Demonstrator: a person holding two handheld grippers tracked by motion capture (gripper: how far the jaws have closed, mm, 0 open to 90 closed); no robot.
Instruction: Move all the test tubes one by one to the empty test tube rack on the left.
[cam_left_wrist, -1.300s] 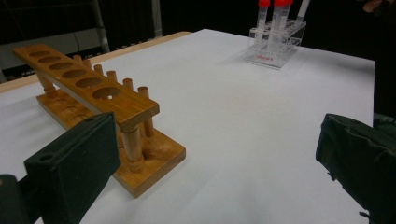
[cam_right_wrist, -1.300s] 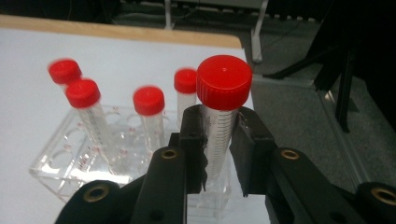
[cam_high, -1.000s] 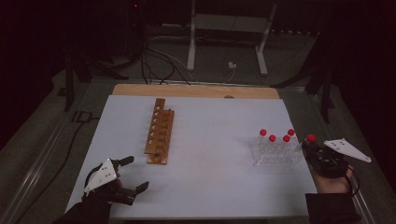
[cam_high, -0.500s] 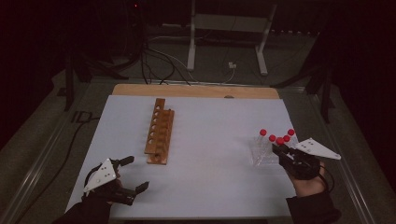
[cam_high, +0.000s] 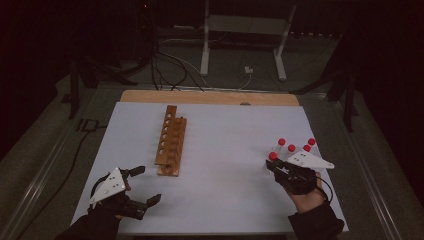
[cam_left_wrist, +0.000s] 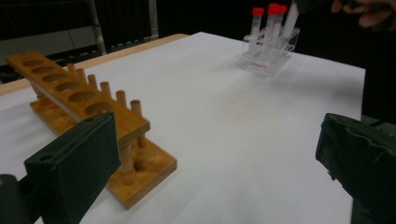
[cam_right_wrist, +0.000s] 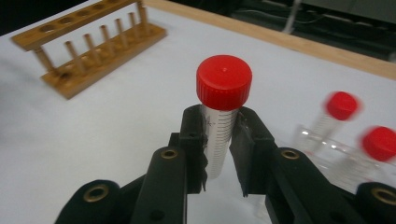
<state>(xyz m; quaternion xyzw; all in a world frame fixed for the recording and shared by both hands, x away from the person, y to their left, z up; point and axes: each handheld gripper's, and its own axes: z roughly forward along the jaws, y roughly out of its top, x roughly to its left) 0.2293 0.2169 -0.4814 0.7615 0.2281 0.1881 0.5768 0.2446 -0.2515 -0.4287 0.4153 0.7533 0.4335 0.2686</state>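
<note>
Two handheld grippers, each with a matte black body and two blocky black jaws. The right gripper (cam_right_wrist: 219, 154) has brass-coloured screw rings at its jaw pivots. The left gripper (cam_high: 142, 185) carries a pale three-cornered plate dotted with small dark marks, as does the right. A thin dark cable loops beside the right one. Both sleeves look dark, possibly black.

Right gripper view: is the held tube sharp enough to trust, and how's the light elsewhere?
Right gripper view: the held tube is sharp, the red caps behind smear. Left gripper view: the wooden rack is clear, its near jaws soft. High view: dim, dark beyond the white table.
</note>
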